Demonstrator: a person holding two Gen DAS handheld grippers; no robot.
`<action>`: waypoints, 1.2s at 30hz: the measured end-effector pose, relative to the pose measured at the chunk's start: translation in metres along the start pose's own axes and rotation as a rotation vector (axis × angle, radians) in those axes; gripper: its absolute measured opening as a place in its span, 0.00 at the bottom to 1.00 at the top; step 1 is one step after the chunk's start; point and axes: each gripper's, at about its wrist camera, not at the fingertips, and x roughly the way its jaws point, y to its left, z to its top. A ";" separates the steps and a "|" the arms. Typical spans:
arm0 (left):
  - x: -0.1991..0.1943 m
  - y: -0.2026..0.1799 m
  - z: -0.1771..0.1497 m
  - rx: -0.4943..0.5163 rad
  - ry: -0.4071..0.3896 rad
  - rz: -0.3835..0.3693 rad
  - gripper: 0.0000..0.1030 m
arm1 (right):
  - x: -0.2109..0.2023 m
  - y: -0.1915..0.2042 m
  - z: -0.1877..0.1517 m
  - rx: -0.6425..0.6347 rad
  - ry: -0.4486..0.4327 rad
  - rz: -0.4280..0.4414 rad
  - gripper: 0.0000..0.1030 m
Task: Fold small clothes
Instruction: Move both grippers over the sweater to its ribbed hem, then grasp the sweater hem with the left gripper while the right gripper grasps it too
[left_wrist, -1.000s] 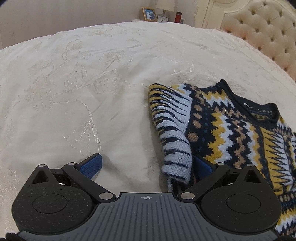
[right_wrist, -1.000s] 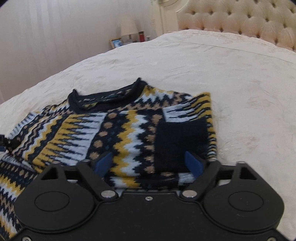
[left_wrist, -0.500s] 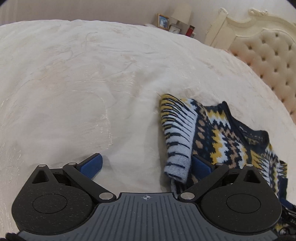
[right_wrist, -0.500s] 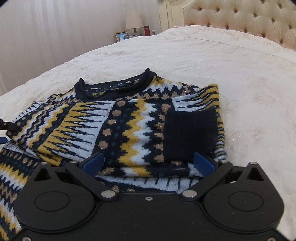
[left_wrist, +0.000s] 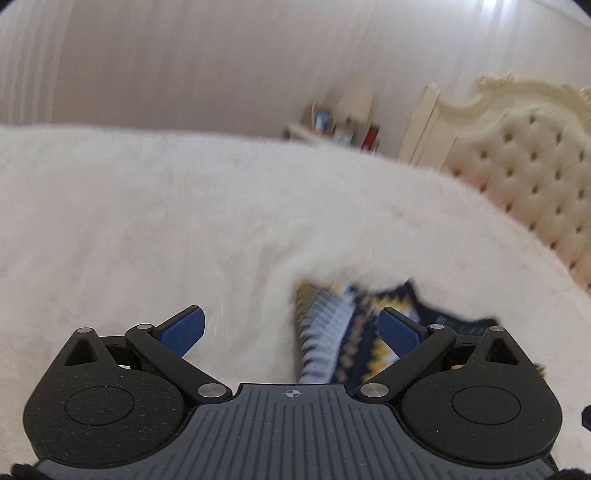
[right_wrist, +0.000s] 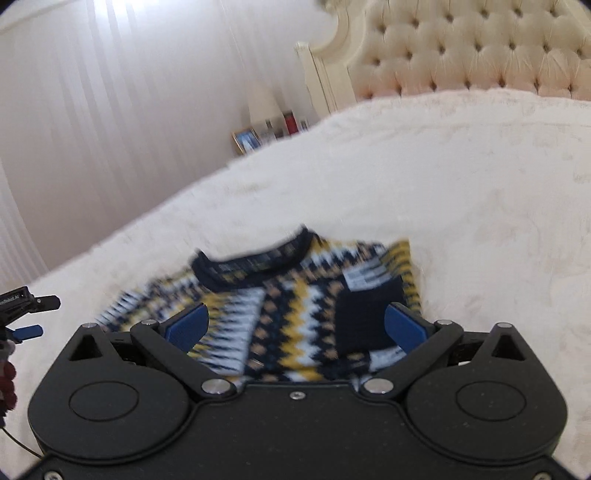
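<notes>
A small knit sweater (right_wrist: 295, 295) in navy, yellow, white and tan zigzags lies flat on the cream bed (right_wrist: 461, 192), both sleeves folded in over its front, dark collar at the far end. My right gripper (right_wrist: 295, 328) hangs above its near part, open, nothing between the blue pads (right_wrist: 186, 326). In the left wrist view the sweater (left_wrist: 343, 328) shows blurred at lower right. My left gripper (left_wrist: 291, 328) is open above the sweater's left edge and holds nothing. That left gripper's tip (right_wrist: 26, 330) shows at the far left of the right wrist view.
A tufted cream headboard (right_wrist: 480, 48) rises at the right end of the bed. A bedside table with a picture frame (right_wrist: 245, 140), a lamp and a red item stands beyond the bed against pale curtains (right_wrist: 110, 110). Bare bedspread (left_wrist: 147, 221) lies left of the sweater.
Both grippers have risen and tilted up away from the sweater, so more wall and headboard show. The sweater lies as before, smaller in view. Both current views are motion-blurred.
</notes>
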 end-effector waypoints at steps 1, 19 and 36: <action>-0.010 -0.004 0.004 0.009 -0.018 -0.002 0.98 | -0.009 0.004 0.001 0.003 -0.011 0.010 0.99; -0.079 -0.027 -0.070 -0.026 0.342 -0.064 0.98 | -0.115 0.014 -0.062 0.179 0.275 0.010 0.99; -0.043 -0.023 -0.142 0.112 0.767 0.064 0.90 | -0.072 -0.031 -0.098 0.386 0.771 -0.095 0.99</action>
